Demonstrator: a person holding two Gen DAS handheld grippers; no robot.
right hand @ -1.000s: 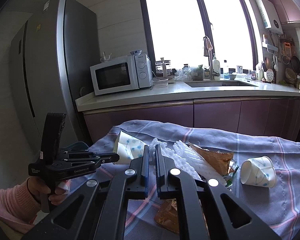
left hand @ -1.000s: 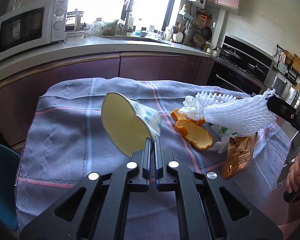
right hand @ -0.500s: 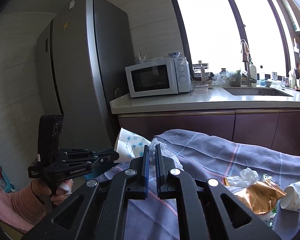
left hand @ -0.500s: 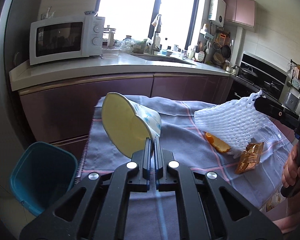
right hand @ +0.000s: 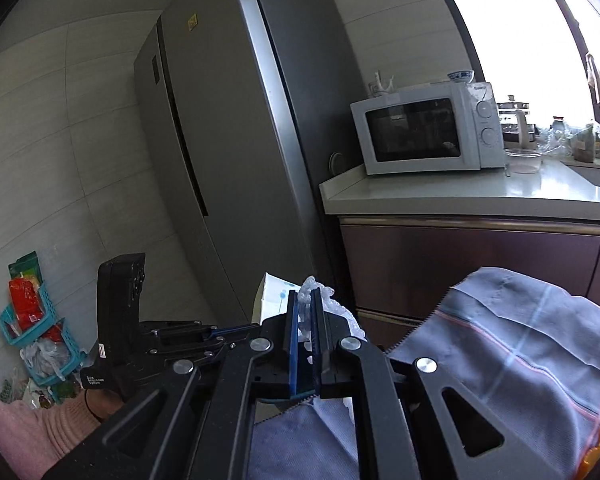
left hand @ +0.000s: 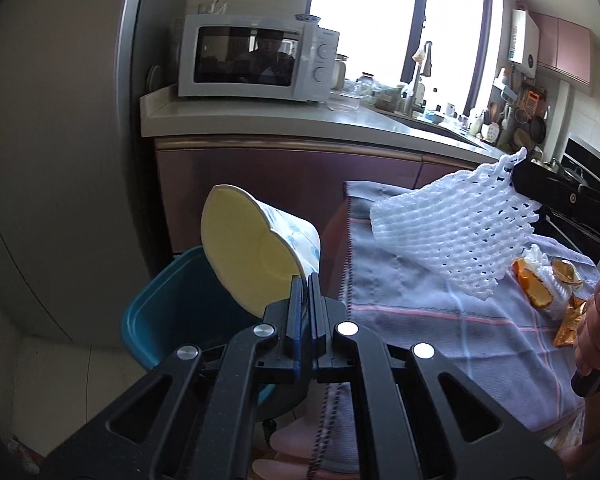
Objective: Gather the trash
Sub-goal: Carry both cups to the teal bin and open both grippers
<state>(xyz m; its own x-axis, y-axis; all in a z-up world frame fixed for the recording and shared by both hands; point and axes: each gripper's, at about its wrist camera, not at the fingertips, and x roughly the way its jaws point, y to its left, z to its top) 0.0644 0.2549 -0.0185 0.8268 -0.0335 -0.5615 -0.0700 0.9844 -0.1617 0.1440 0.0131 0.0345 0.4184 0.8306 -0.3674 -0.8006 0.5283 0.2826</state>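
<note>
Your left gripper pinches the paper cup right above the blue bin. Your right gripper, clamping the foam net, sits farther off over the tablecloth.

"Data Acquisition System" label on left gripper body

Paper cup, cream-yellow inside, white outside with pale blue dot print; foam net, white open mesh; bin, teal; tablecloth, grey-blue with pink and white check lines; peel, orange; wrapper, gold; both grippers black.
</note>
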